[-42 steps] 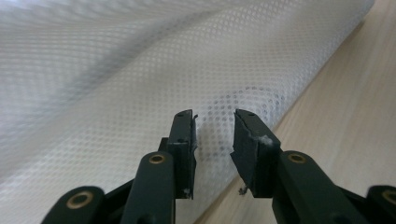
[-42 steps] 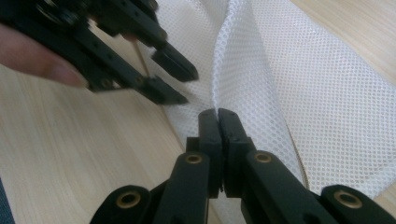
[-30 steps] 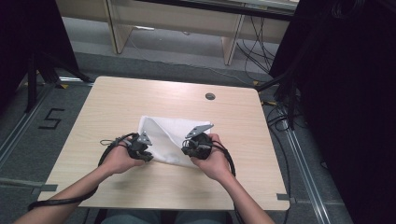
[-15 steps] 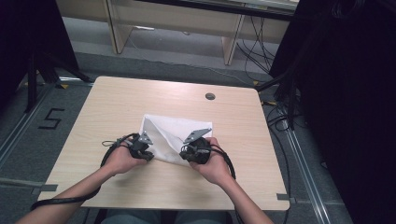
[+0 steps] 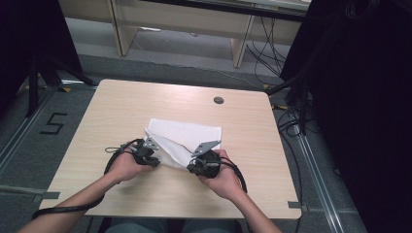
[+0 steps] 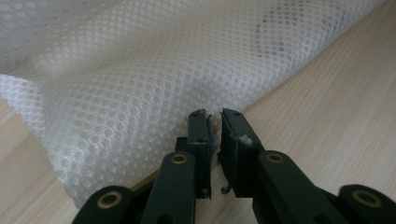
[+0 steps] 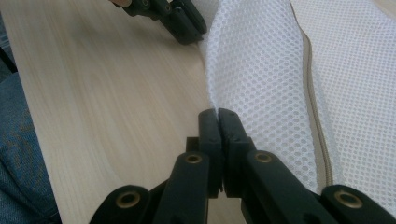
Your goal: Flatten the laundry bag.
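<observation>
A white mesh cloth (image 5: 187,136) with a beige zipper seam (image 7: 314,98) lies on the middle of the wooden table (image 5: 145,102). My left gripper (image 5: 154,158) is at its near left edge. In the left gripper view its jaws (image 6: 214,116) have just been opening: a narrow slit shows between them, with the mesh edge (image 6: 140,93) at their tips, not pressed. My right gripper (image 5: 192,165) is at the near right edge. Its jaws (image 7: 217,114) are shut on a raised fold of the mesh (image 7: 261,70). The left gripper (image 7: 187,23) also shows farther off in the right gripper view.
A round cable hole (image 5: 218,100) sits near the table's far edge. Bare wood lies to the left, right and front of the cloth. Desk legs and cables stand beyond the table, and a dark curtain (image 5: 359,97) hangs at the right. The person's knee (image 7: 18,163) is at the near edge.
The right hand has shifted slightly toward the near edge, with the cloth's fold in its jaws. The left hand has stayed in place.
</observation>
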Demonstrator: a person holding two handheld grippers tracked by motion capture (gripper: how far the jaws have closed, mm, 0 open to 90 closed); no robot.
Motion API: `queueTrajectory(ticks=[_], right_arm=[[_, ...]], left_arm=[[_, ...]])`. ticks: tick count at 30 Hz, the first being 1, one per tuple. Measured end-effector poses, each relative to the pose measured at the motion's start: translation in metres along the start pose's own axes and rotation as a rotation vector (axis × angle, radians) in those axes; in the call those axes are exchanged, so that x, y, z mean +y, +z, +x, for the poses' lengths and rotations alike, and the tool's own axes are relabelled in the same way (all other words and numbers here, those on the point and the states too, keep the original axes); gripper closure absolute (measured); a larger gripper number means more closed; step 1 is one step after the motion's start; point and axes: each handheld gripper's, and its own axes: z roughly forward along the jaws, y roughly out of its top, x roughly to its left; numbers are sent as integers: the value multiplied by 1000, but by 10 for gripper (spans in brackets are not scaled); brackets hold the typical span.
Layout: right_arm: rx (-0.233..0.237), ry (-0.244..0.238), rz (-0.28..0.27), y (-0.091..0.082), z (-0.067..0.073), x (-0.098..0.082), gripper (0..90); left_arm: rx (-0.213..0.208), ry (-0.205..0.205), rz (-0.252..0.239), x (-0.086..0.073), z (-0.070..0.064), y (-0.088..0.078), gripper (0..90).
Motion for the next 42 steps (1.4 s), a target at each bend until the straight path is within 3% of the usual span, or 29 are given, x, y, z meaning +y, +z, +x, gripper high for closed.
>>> queueTrajectory(ticks=[1, 2, 4, 5, 7, 9, 10, 12, 13, 15, 16, 19, 20, 22, 25, 26, 27, 28, 29, 33, 34, 36, 42], right_arm=[[7, 0, 9, -1, 0, 0, 899], [7, 0, 9, -1, 0, 0, 899], [16, -27, -2, -1, 0, -1, 899], [16, -27, -2, -1, 0, -1, 899], [18, 10, 0, -1, 3, -3, 899], [25, -4, -4, -1, 2, -3, 898], [24, -2, -5, -1, 2, -4, 898], [10, -12, 2, -3, 3, -5, 898], [13, -9, -4, -3, 3, -6, 898], [18, 4, 1, -4, 5, -6, 898], [17, 10, -7, -5, 7, -7, 899], [16, -18, -5, -6, 7, -8, 899], [20, 1, -1, -7, 9, -9, 898], [15, -18, -10, -6, 9, -10, 898], [19, -26, -18, -7, 12, -12, 898], [15, -7, -15, -8, 13, -12, 898], [15, -7, -15, -8, 13, -12, 898], [18, -9, -13, -8, 13, -13, 898], [31, -3, 8, -9, 15, -13, 899], [29, -16, -1, -6, 17, -14, 899], [32, -41, -2, -5, 18, -15, 899], [38, -30, 4, -6, 20, -16, 899], [53, -47, 18, -6, 23, -19, 899]], left_arm=[[-9, 16, 30, 0, 0, -4, 771], [-3, 20, 23, -1, -1, -6, 771], [8, 20, -14, -3, -3, -19, 751], [8, 20, -14, -3, -3, -19, 744], [13, 22, -60, -7, -5, -35, 729], [24, 12, -72, -10, -5, -40, 710], [54, 13, -102, -14, -6, -44, 710], [124, 77, -116, -24, -5, -58, 676], [124, 77, -116, -24, -5, -58, 671], [109, 54, -139, -31, -3, -67, 658], [107, -8, -187, -39, -3, -70, 641], [112, -35, -225, -46, -4, -75, 615], [110, -48, -242, -48, -3, -77, 607], [119, -35, -255, -49, -3, -80, 583], [144, -57, -293, -51, -2, -85, 565], [146, -29, -278, -51, 0, -88, 562], [146, -29, -278, -51, 0, -88, 560], [142, -63, -299, -51, -1, -86, 560], [156, -55, -301, -51, 0, -86, 557], [165, -66, -322, -50, 0, -84, 555], [164, -59, -328, -49, 2, -85, 554], [167, -83, -347, -49, 1, -84, 553], [177, -86, -348, -50, 3, -83, 553]])
